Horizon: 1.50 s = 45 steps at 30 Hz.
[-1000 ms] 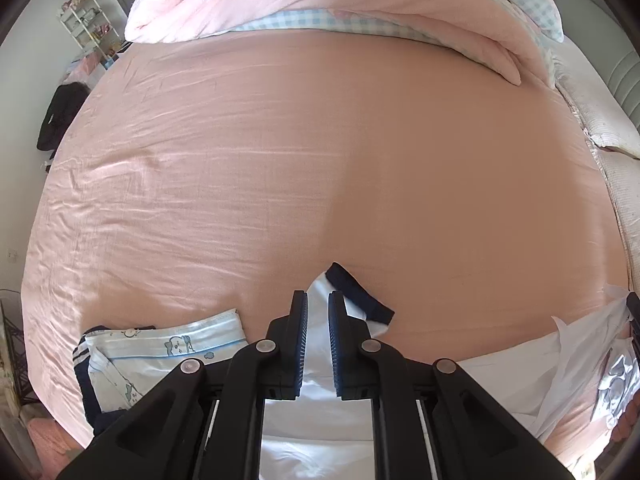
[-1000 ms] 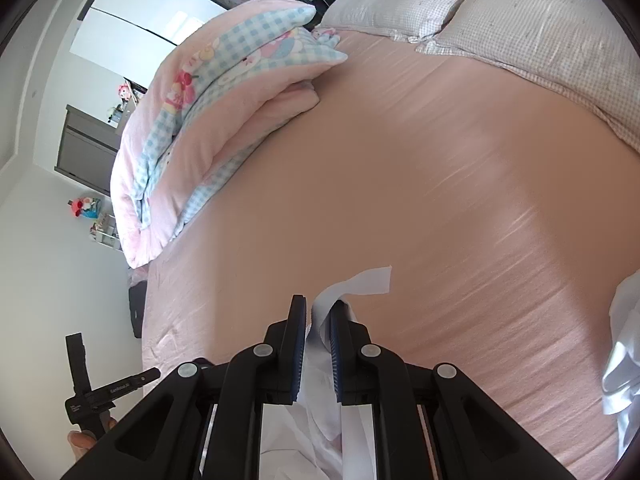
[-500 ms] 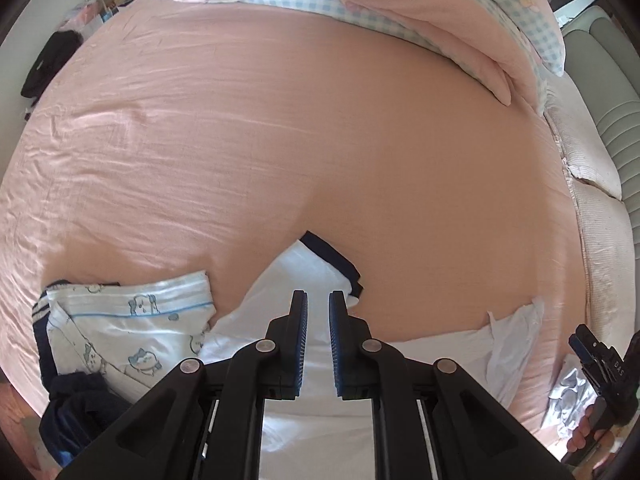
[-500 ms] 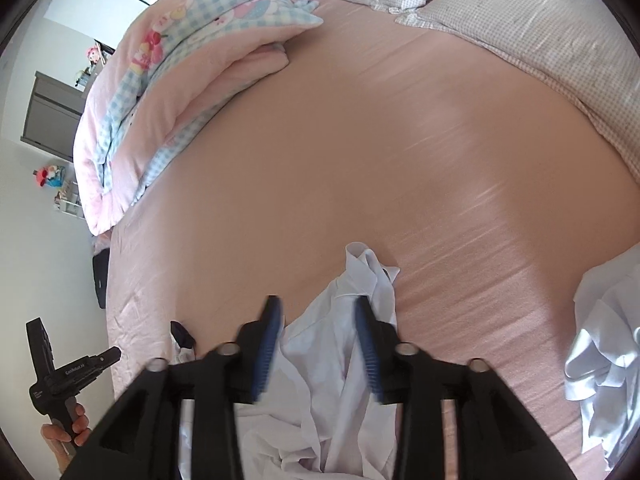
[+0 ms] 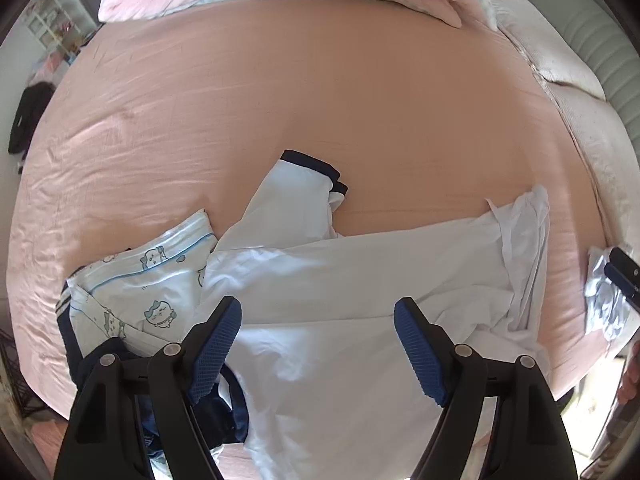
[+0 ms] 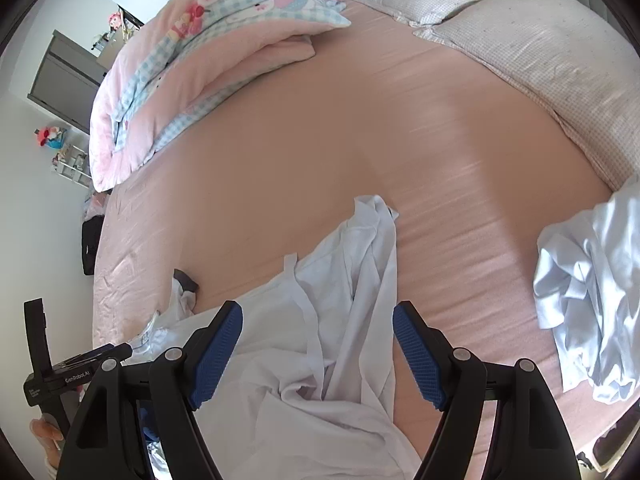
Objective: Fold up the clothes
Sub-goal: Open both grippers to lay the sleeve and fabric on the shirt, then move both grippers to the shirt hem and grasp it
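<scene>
I see the white shirt (image 5: 340,280) lying rumpled on pink sheet, navy-cuffed sleeve (image 5: 308,168) pointing toward twelve o'clock.

Right gripper (image 6: 318,350) over the bed, jaws wide & opening, blue pads clear of the cloth. White shirt (image 6: 332,320) lies rumpled on the pink sheet (image 6: 320,136) under & between the fingers, one bunched end reaching up toward mid-bed. Dark-trimmed sleeve (image 6: 185,280) pokes out at left. 2nd pale garment (image 6: 588,280) crumpled at right, well apart. Folded pink/blue-check quilt (image 6: 192,60) top left, pillows (image 6: 500,24) top right. Left gripper (image 6: 56,376) at lower-left edge, hand (image 6: 46,432) on its grip.
</scene>
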Available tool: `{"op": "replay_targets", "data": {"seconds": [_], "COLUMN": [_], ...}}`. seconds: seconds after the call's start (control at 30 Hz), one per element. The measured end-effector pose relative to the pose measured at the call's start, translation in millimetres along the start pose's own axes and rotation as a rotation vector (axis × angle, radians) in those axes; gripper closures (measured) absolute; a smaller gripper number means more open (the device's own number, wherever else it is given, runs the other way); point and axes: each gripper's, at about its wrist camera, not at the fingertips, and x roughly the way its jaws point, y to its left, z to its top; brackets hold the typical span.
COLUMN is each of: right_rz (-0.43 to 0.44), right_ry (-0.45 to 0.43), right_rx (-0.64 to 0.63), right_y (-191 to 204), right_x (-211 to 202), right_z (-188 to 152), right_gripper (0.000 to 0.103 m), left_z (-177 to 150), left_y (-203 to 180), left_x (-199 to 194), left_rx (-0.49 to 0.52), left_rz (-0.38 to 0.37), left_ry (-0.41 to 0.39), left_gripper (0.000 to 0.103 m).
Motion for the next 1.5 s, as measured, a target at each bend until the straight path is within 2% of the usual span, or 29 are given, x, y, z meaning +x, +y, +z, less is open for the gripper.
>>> {"op": "replay_targets", "data": {"seconds": [0.17, 0.57, 0.93, 1.03, 1.33, 1.5], "right_rz": [0.010, -0.044, -0.070, -0.081, -0.045, -0.068], "right_ry": [-0.002, 0.037, -0.002, -0.012, -0.026, -0.001], "right_rx": [0.002, -0.141, -0.193, -0.196, -0.162, -0.160], "right_y": [3, 18, 17, 12, -10, -25], "right_x": [-16, -38, -74, -81, -99, -96], "right_z": [-30, -86, -116, -124, -149, -159], "right_gripper": [0.026, 0.025, 0.026, 0.026, 0.026, 0.025], "left_z": [-34, -100, -149, -165, -207, -224], "left_y": [-11, 2, 8, 8, -1, -24], "left_x": [-7, -25, -41, -40, -36, -26], "left_rx": [0.042, -0.062, -0.103, -0.102, -0.081, -0.008], "left_rz": [0.002, -0.070, -0.093, -0.091, -0.077, -0.058], "left_ry": [-0.021, -0.057, -0.092, -0.086, -0.098, -0.103], "left_gripper": [0.025, 0.025, 0.025, 0.025, 0.025, 0.025]}}
